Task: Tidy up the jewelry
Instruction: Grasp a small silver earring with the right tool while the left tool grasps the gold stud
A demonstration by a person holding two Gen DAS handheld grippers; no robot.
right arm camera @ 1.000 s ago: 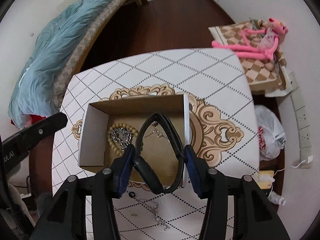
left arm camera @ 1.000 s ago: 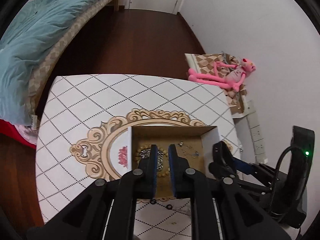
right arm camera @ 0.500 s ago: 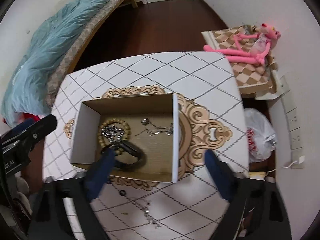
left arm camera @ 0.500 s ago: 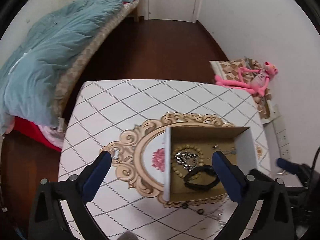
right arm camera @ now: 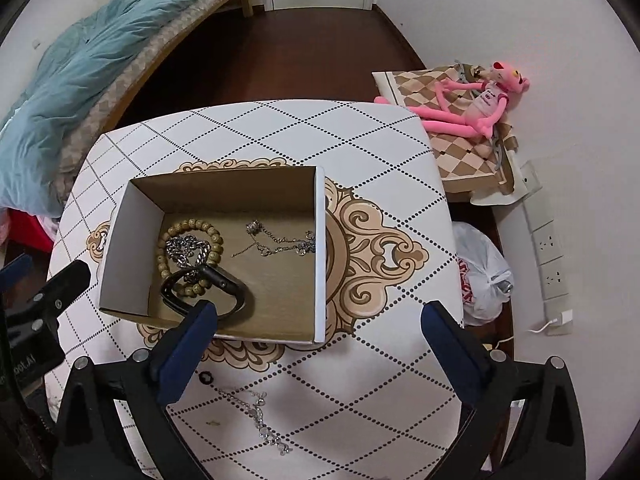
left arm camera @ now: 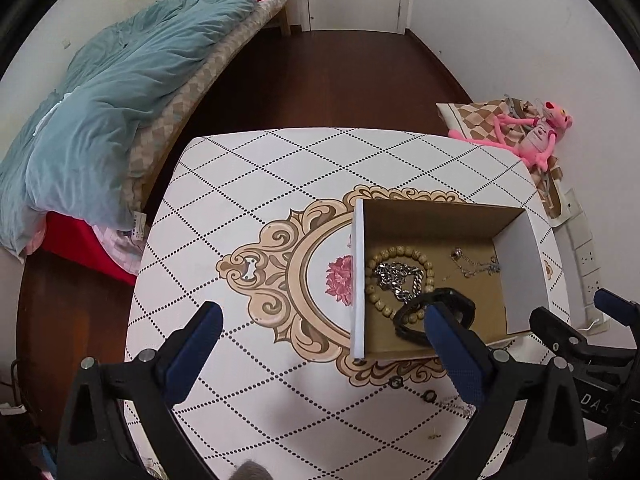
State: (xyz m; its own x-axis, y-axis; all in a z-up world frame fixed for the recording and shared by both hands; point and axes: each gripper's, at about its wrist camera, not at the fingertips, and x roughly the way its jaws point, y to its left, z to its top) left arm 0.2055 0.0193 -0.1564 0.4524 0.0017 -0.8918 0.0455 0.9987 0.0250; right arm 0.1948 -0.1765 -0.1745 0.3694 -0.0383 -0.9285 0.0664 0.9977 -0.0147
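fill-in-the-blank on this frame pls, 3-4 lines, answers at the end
1. The black band lies inside the cardboard ____.
2. The steel chain rests inside the ring of the wooden ____ bracelet.
3. A silver chain still lies outside, on the ____.
4. The pink plush toy lies on a checked cushion against the ____.

Missing words: box; bead; table; wall

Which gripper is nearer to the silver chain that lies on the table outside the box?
The right. The silver chain lies between the open right gripper's fingers, just below their tips. The open left gripper sits further left, with the chain beside its right finger.
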